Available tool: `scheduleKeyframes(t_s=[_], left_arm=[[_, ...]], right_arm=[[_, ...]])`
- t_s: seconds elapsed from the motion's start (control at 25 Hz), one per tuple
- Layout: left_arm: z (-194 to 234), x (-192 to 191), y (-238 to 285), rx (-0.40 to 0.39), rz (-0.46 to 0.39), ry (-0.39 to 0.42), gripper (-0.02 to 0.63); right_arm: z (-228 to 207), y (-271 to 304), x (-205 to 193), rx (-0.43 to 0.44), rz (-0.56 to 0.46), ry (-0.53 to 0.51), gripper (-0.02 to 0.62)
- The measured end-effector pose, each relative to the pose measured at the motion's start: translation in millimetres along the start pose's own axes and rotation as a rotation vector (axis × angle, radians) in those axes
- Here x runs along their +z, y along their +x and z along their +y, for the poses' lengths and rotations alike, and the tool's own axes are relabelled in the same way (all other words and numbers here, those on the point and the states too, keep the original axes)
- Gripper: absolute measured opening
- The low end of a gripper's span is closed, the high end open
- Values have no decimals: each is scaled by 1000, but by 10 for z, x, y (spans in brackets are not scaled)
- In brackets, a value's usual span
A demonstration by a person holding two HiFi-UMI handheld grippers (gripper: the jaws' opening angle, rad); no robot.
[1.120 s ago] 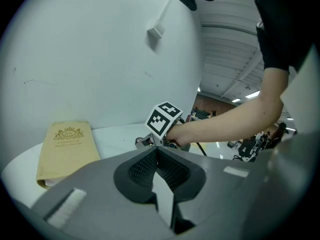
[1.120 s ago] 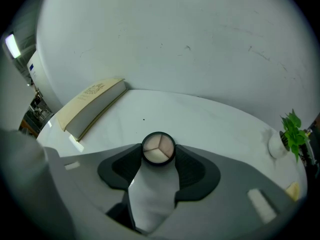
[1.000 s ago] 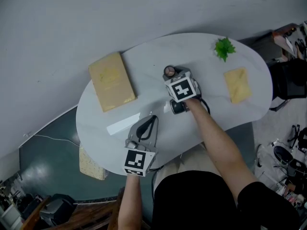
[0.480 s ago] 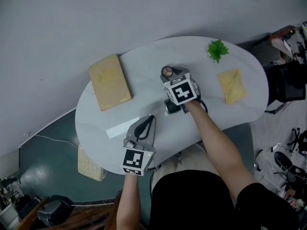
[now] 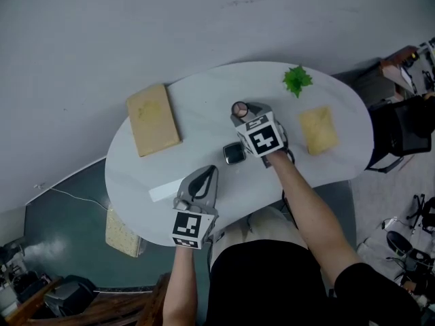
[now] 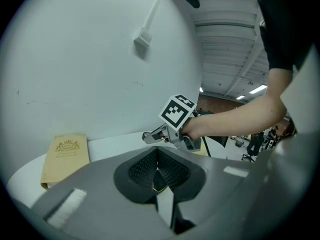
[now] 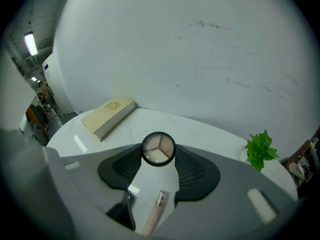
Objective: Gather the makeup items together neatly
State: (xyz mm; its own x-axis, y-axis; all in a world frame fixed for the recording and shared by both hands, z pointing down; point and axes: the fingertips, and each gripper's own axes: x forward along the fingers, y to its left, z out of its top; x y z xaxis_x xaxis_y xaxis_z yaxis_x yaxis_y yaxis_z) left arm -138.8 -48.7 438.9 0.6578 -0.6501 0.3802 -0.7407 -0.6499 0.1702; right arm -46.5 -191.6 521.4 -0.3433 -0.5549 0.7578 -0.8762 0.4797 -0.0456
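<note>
Round compact, its three powder pans facing up, is pinched by its rim between the jaw tips of the right hand-held gripper over the middle of the table, a hold that likely keeps it level for setting down. Just under those jaws lie a pale tube and a dark square case, apparently the gathering spot. The left hand-held gripper is fully closed on nothing near the table's front edge, seemingly idle.
</note>
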Motion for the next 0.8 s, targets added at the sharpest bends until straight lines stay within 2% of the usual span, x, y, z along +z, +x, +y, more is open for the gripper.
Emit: scheduleKeyframes(t_s=[0.44,0.8], left_arm=[[-264,150,149,69,-20,0,-3],[-426,293,332,111,-33,18,-3]], right_arm=[[-302,-437,-151,35,-16,-65,221],[-435,-610,-447,94,-6,-115,221]])
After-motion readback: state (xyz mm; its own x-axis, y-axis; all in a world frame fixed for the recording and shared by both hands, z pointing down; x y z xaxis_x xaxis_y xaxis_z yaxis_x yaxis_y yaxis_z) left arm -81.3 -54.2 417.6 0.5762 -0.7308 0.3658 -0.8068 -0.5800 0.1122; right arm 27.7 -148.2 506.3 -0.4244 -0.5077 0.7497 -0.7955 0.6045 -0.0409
